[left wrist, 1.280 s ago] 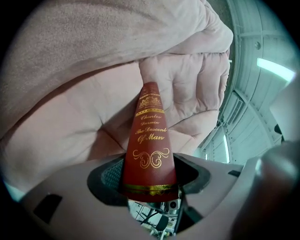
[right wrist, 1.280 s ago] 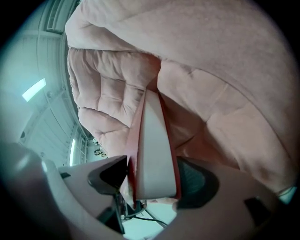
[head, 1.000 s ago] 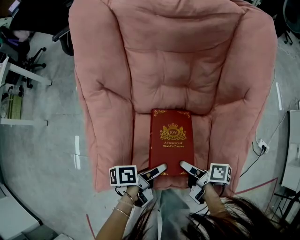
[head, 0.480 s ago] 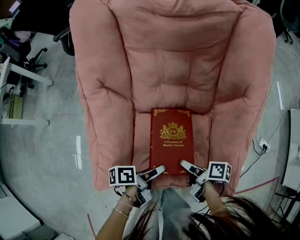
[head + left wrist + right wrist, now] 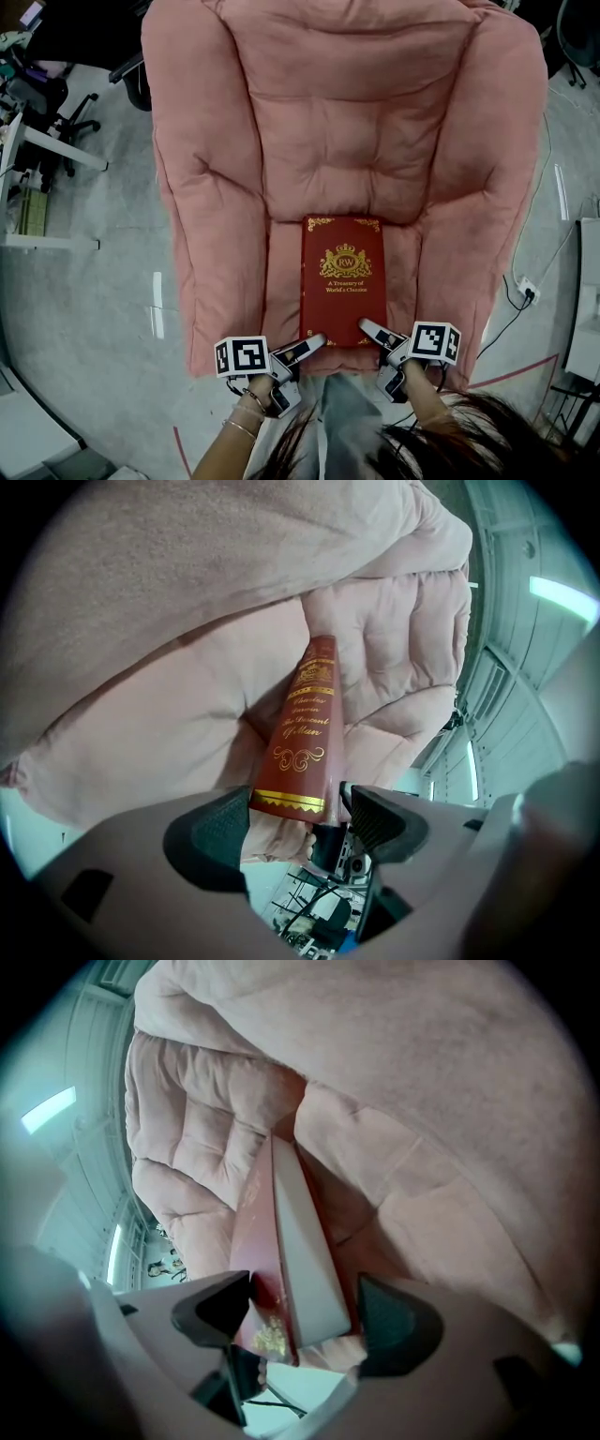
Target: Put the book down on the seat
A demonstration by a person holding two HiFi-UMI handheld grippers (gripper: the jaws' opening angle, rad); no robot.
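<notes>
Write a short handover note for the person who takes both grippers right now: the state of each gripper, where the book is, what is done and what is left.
Left gripper: open, its jaws have just been opening. The spine end of the book sits between them, not clamped.
Right gripper: open, its jaws have just been opening. The book's page-edge corner sits between them, not clamped.
Book: lies flat, cover up, on the seat of the pink armchair, near end at the front edge.
Done: book is down and released.
Left: draw both grippers back off the book.
</notes>
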